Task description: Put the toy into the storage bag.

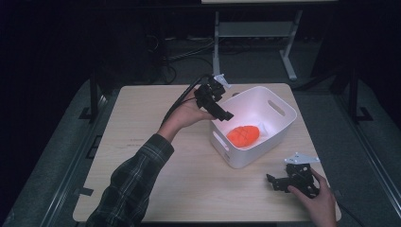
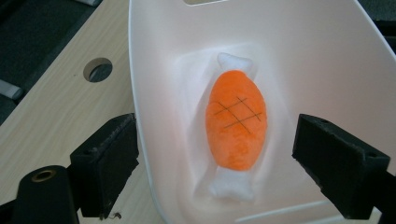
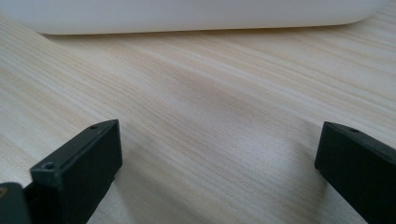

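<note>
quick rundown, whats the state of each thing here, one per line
left hand-held gripper: open, held over the tub's rim, holding nothing
right hand-held gripper: open, low over the table, holding nothing
orange plush toy: lying flat on the tub's floor, free of both grippers
white tub: upright on the table, open top, one toy inside
wooden table: bare between the tub and the right hand-held gripper
</note>
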Demonstrator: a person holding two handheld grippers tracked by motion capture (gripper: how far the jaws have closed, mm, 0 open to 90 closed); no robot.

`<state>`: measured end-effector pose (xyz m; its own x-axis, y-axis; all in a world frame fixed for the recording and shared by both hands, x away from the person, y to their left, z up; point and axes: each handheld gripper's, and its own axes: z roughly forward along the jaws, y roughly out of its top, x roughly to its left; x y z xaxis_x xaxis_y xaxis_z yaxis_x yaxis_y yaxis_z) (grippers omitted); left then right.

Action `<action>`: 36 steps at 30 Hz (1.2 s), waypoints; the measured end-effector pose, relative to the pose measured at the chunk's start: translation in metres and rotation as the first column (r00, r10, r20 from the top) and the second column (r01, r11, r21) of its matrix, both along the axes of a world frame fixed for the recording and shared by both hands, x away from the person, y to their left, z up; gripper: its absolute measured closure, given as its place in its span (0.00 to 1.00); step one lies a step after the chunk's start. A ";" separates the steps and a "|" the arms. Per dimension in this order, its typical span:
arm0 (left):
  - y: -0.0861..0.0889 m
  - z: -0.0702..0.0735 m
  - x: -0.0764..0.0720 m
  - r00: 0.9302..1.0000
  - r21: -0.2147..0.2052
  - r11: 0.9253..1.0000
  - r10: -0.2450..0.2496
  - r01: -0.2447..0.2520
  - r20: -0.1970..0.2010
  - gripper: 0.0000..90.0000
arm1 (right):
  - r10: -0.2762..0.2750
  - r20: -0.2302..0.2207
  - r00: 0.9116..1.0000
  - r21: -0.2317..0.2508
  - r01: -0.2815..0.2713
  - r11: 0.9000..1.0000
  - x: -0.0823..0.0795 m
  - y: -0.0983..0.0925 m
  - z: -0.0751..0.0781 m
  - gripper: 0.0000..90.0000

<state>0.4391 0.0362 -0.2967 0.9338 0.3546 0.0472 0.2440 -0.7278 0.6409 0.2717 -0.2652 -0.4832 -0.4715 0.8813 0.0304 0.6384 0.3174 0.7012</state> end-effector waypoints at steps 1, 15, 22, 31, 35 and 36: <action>0.003 0.000 -0.001 1.000 -0.002 1.000 0.003 -0.003 0.001 0.15 | 0.000 0.000 1.000 0.000 0.000 1.000 0.000 0.000 0.000 0.00; 0.040 -0.004 -0.020 0.999 -0.029 0.999 0.036 -0.036 0.011 0.15 | 0.001 0.001 1.000 -0.001 -0.001 1.000 0.000 0.000 0.000 0.00; 0.061 -0.009 -0.032 0.998 -0.039 0.997 0.061 -0.060 0.019 0.15 | 0.000 0.001 1.000 -0.001 0.000 1.000 0.000 0.000 0.000 0.00; 0.085 -0.020 -0.050 0.996 -0.065 0.994 0.091 -0.089 0.020 0.16 | 0.001 0.001 1.000 -0.002 -0.001 1.000 0.000 0.000 0.000 0.00; 0.097 -0.029 -0.060 0.993 -0.089 0.989 0.117 -0.116 0.015 0.16 | 0.001 0.001 1.000 -0.001 -0.001 1.000 0.000 0.000 0.000 0.00; 0.099 -0.030 -0.062 0.993 -0.087 0.990 0.115 -0.113 0.017 0.16 | 0.001 0.001 1.000 -0.001 -0.001 1.000 0.000 0.000 0.000 0.00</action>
<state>0.3771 0.1351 -0.3266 0.8859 0.4627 0.0321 0.3075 -0.6379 0.7061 0.2719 -0.2653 -0.4833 -0.4721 0.8811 0.0286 0.6375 0.3189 0.7014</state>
